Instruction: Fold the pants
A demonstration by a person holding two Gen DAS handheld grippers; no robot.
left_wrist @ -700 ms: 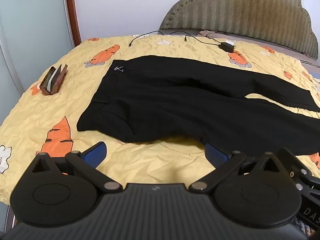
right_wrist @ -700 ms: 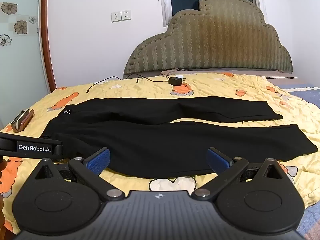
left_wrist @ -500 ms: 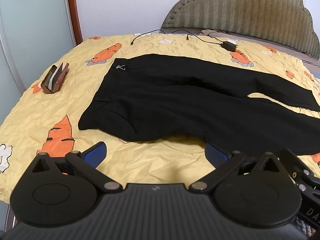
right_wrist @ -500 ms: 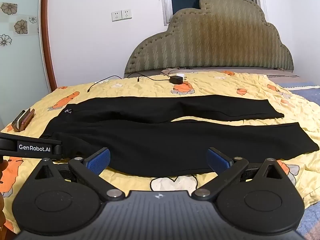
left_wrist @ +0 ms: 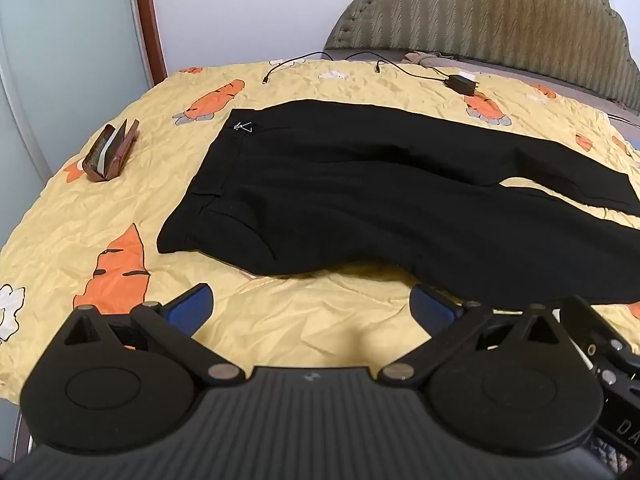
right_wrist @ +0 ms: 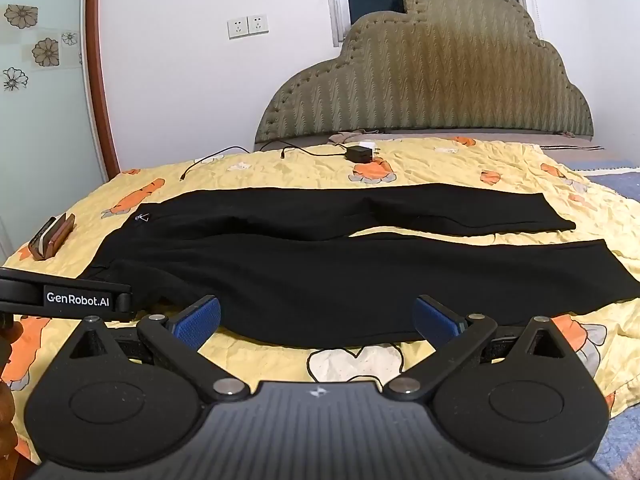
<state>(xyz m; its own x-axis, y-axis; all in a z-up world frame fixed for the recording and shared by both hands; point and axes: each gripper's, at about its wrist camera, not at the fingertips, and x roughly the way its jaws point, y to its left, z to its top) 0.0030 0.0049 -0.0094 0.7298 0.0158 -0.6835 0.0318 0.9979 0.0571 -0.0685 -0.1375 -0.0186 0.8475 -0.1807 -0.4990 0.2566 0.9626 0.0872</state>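
Observation:
Black pants (left_wrist: 360, 200) lie flat on a yellow carrot-print bedspread (left_wrist: 120, 184), waistband to the left, both legs spread apart toward the right. They also show in the right wrist view (right_wrist: 340, 268). My left gripper (left_wrist: 312, 308) is open and empty, just short of the pants' near edge by the hip. My right gripper (right_wrist: 318, 318) is open and empty, at the near edge of the near leg. The left gripper's body (right_wrist: 76, 298) shows at the left of the right wrist view.
A brown case (left_wrist: 110, 156) stands on the bedspread left of the waistband. A black charger with cable (left_wrist: 462, 82) lies behind the pants. A padded headboard (right_wrist: 432, 92) stands at the far side. The bed's right edge (right_wrist: 616, 368) drops off near my right gripper.
Both grippers have drifted slightly; the pants sit a little lower in the right wrist view. The pants have not moved. Both grippers stay open.

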